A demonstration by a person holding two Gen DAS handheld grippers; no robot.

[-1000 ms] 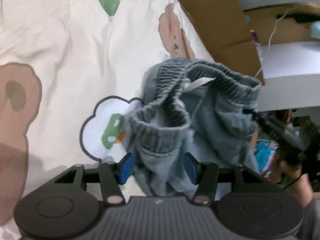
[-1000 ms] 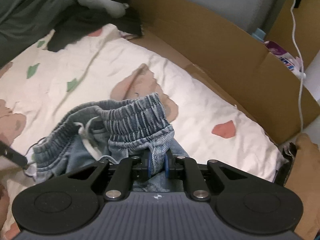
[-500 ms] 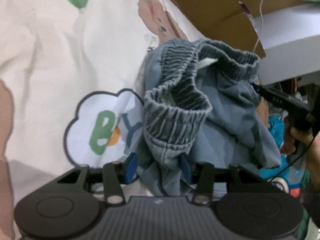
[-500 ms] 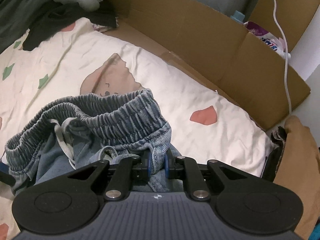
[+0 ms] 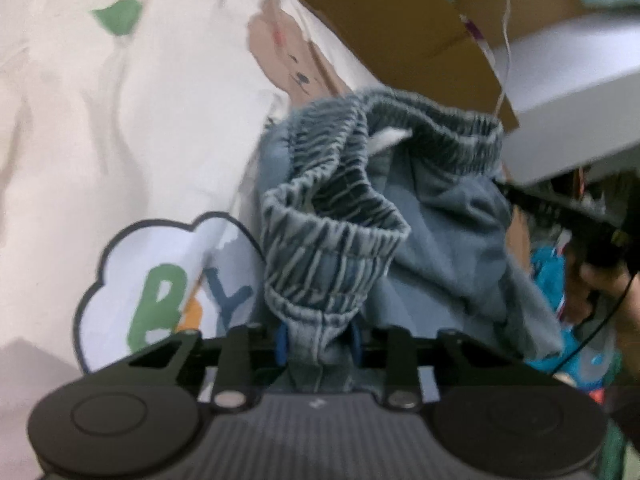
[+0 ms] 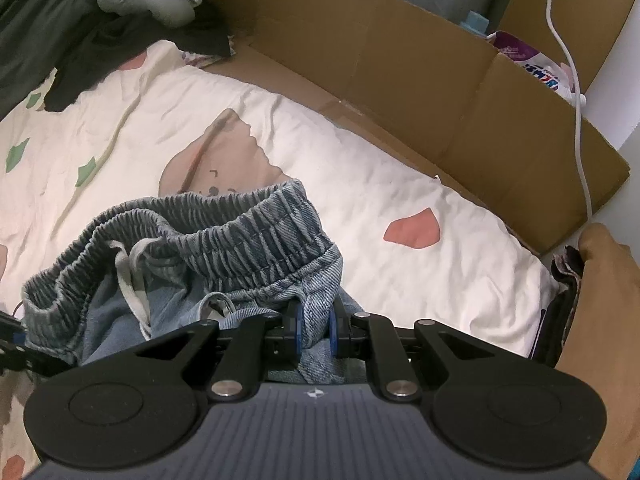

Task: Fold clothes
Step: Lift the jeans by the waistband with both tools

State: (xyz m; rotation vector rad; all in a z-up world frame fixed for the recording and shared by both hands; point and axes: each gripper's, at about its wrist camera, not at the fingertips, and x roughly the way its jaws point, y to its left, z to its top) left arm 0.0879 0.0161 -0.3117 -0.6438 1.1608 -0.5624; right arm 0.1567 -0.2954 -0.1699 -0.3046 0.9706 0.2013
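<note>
Denim shorts (image 6: 240, 248), bunched and lifted just above the printed bedsheet (image 6: 360, 184), with the left gripper (image 5: 318, 342) and right gripper (image 6: 314, 324) each clamped, fingers pinching denim below the elastic waistband (image 5: 332, 248); uneven pulling could slip the thick gathered cloth free, spoiling alignment.

Both wrist cams sit close behind their fingers, angled down at the bedsheet (image 6: 400, 184) — facing roughly toward each other. Shared: denim shorts (image 5: 340, 248) (image 6: 240, 236), cardboard wall (image 6: 400, 60) — right gripper (image 5: 504, 186) visible in left view.
</note>
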